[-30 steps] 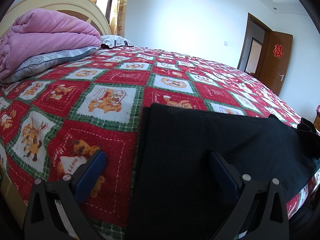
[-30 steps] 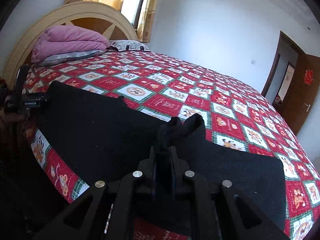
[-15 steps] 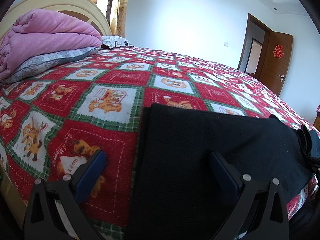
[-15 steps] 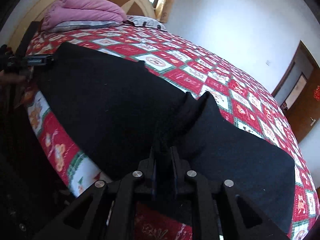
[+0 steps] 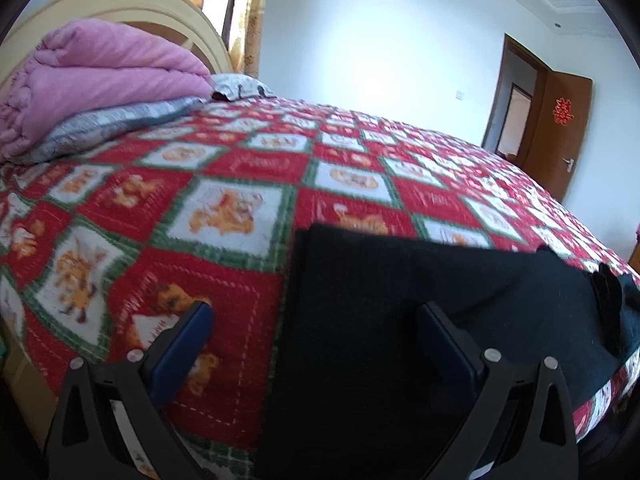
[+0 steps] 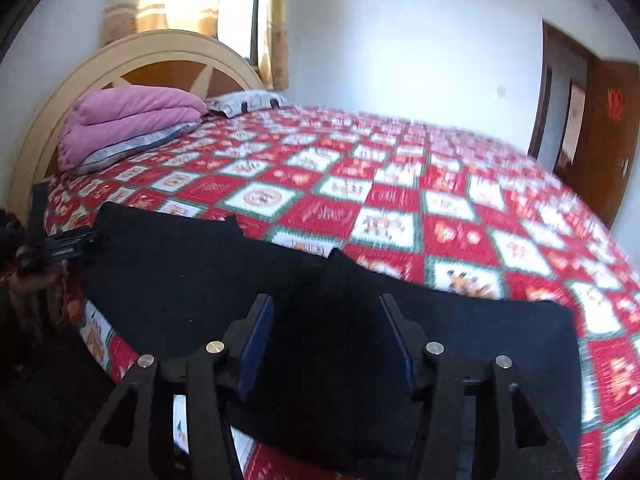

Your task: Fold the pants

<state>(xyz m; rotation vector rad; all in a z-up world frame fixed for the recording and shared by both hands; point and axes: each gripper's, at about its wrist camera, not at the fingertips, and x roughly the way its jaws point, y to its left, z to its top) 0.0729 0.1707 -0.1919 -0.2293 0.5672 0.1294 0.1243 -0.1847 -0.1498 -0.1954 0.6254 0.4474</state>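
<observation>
Black pants (image 5: 400,320) lie spread along the near edge of the red patterned bedspread (image 5: 224,216). My left gripper (image 5: 314,312) hovers open over their left end, one finger above the quilt and the other above the cloth. In the right wrist view the pants (image 6: 180,264) lie nearly flat, with a small raised peak (image 6: 338,256) in the middle. My right gripper (image 6: 326,300) hangs just above that part. Its jaws are opening, the cloth lies below and between them, and the pads do not press on it. The left gripper (image 6: 60,244) shows at the far left.
A folded pink blanket (image 5: 100,76) on a grey pillow sits by the cream headboard (image 6: 168,52) at the bed's far left. A brown door (image 5: 568,128) stands open at the right wall. The bed's edge drops off in front of both grippers.
The right gripper's jaws have spread and let go of the bunched black cloth, which has settled onto the bed. That view has swung and lifted a little. The left gripper has stayed put.
</observation>
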